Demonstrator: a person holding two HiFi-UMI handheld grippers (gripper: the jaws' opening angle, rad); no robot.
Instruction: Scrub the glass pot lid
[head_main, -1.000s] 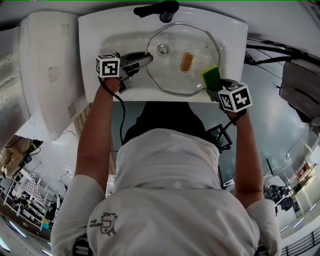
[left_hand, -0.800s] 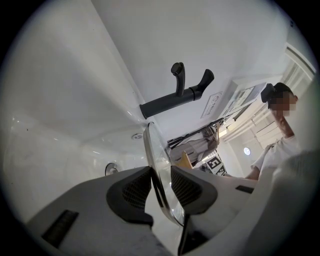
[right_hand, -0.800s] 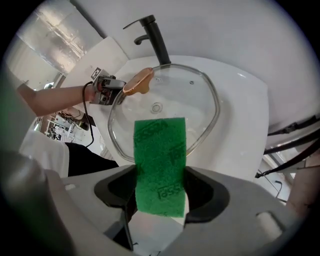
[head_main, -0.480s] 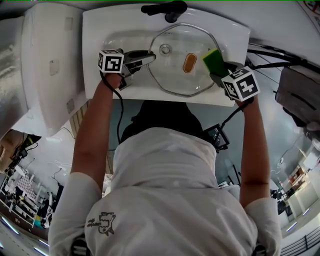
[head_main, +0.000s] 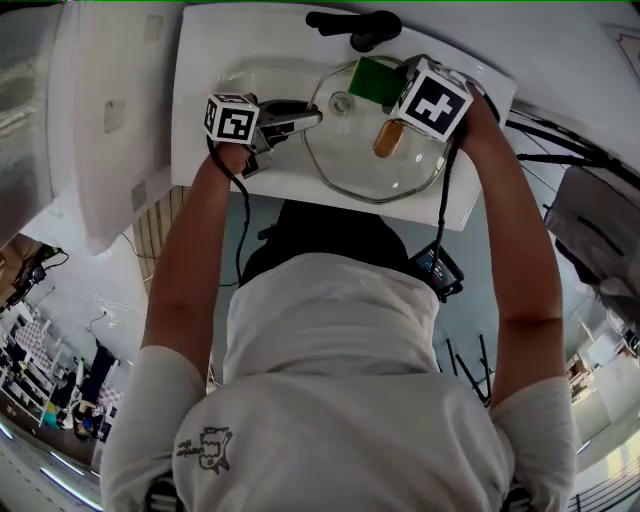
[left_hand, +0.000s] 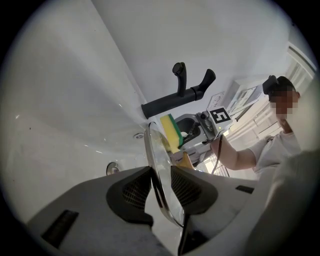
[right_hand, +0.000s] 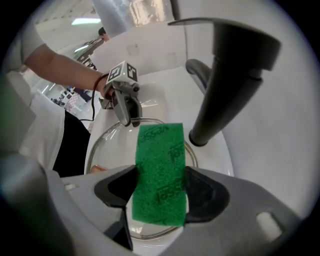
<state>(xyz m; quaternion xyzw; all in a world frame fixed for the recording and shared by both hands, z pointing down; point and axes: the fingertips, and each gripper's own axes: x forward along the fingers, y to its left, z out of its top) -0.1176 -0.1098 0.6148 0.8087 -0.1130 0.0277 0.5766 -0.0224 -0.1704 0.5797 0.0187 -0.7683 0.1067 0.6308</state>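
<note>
Now my left gripper (head_main: 305, 118) (left_hand: 161, 187) pinches the edge of the glass pot lid (head_main: 370, 160) (left_hand: 159, 165) in its jaws. My right gripper (head_main: 385, 88) (right_hand: 160, 195) squeezes the green sponge (head_main: 372, 80) (right_hand: 161, 170) in its jaws.

The right gripper (head_main: 398, 92) now holds the green sponge (head_main: 372, 80) at the glass pot lid's (head_main: 365, 165) far edge beside the faucet (head_main: 360, 25), no longer at its near right rim, and has rolled.

Black faucet (head_main: 355, 22), white sink (head_main: 260, 42)

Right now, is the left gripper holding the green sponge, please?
No, the left gripper clamps the glass pot lid by its rim; the right gripper holds the sponge.
</note>
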